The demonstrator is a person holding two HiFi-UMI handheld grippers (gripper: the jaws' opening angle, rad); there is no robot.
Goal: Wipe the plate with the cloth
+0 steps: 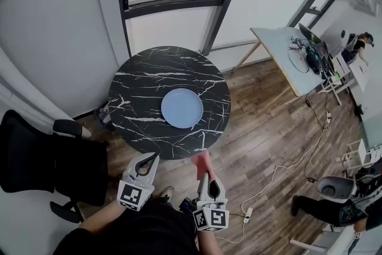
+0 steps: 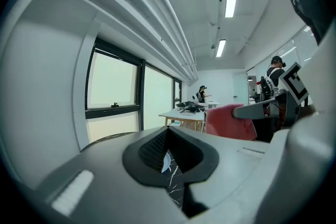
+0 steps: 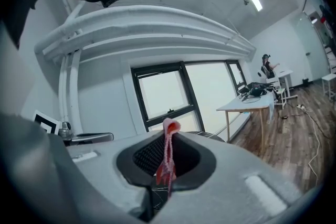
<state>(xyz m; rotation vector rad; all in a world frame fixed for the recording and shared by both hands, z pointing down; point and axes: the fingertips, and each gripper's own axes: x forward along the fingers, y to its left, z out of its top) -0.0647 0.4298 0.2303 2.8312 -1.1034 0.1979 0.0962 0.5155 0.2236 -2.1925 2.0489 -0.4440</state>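
A pale blue plate (image 1: 182, 107) lies flat on the round black marble table (image 1: 137, 83), a little right of its middle. My right gripper (image 1: 205, 171) is shut on a red cloth (image 1: 201, 162), just short of the table's near edge; in the right gripper view the cloth (image 3: 168, 157) hangs pinched between the jaws. My left gripper (image 1: 153, 157) is shut with nothing in it, also near the table's front edge. Through the left gripper view's jaw gap I see a sliver of the plate (image 2: 165, 163), and the cloth (image 2: 228, 120) to the right.
A black office chair (image 1: 42, 158) stands at the left beside the table. A white desk (image 1: 286, 54) with gear on it is at the back right, with a person (image 1: 356, 45) beyond it. A white cable (image 1: 280, 167) runs over the wooden floor. Another chair (image 1: 334, 191) is at the right.
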